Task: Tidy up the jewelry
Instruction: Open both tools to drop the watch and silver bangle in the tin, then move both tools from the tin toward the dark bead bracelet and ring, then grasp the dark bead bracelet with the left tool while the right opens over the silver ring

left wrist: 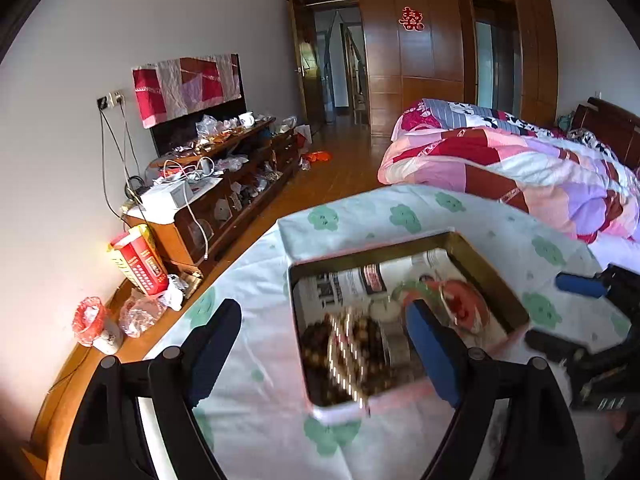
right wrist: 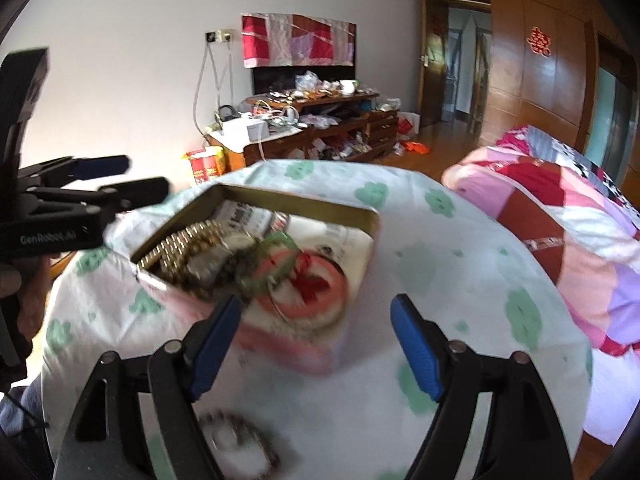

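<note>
**Open tin of jewelry between two spread grippers**

The jewelry tin (left wrist: 486, 258) sits open on a round surface under a white cloth (left wrist: 248, 396) printed with green flowers. Inside the tin, over newspaper lining, a gold chain (left wrist: 348, 356) lies across dark brown beads (left wrist: 316, 340) at the tin's near-left corner. A green bangle (right wrist: 276, 264) rests toward the tin's middle, overlapping a red round piece (right wrist: 320, 292) at its right end. Another beaded bracelet (right wrist: 236, 444) lies outside the tin on the cloth, blurred, just in front of it.

The left gripper (left wrist: 324, 344) hovers over the tin's near-left part, its jaws wide apart and holding nothing. The right gripper (right wrist: 316, 344) stands at the tin's near-right corner, jaws also apart and empty.

Right of the tin lies a bed with a pink patchwork quilt (left wrist: 520, 168); beyond the tin, a cluttered wooden cabinet (left wrist: 224, 200) lines the wall.
</note>
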`<state>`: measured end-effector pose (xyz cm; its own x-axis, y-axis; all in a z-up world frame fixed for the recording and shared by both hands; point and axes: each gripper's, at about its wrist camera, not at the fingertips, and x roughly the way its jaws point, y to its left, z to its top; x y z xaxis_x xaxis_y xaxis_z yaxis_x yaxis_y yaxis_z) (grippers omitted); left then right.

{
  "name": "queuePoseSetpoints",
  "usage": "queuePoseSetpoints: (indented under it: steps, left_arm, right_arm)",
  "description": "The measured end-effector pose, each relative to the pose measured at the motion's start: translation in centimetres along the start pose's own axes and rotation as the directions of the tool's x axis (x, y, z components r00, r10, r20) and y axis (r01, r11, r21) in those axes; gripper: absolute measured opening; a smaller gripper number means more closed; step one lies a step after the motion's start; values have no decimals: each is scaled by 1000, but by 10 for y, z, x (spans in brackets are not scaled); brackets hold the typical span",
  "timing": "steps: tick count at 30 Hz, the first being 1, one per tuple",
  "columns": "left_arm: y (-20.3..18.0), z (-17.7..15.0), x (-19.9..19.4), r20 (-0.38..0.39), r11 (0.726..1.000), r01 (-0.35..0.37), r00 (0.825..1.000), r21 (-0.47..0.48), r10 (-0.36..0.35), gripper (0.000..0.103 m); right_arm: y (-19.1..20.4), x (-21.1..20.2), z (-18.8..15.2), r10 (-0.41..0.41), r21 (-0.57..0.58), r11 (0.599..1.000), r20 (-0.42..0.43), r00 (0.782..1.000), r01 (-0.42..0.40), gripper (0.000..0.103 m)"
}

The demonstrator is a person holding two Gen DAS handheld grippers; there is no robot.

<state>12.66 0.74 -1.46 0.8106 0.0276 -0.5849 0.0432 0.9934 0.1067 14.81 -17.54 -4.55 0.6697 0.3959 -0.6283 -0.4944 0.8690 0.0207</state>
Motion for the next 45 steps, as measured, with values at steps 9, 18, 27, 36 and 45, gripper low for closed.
queuePoseSetpoints:
  steps: [9,18,27,36,45]
  left_arm:
    - [-23,-57,-18,-71,998,-6,997,60,10,85]
    - [-29,-73,-7,-147,999,10,989,34,-5,85]
    - [-48,-73,-11,-168,993,119,979,21,-114,85]
    - [-87,-71,-3,-225,972,217,955,89,-193,64]
    - [-101,-76,11,-292,958,265,930,108,-225,42]
  right_arm:
    - [-3,-14,-48,-40,42,998,-120,992,45,80]
    - [17,-12,-59,-1,-7,1000,-167,986,0,66]
    - [25,-7,-66,47,-13,999,-206,977,-51,32]
    - [-1,-24,-65,-9,85,996,-146,989,22,57]
    - [-11,-22,-64,-22,132,990,-124,992,38,72]
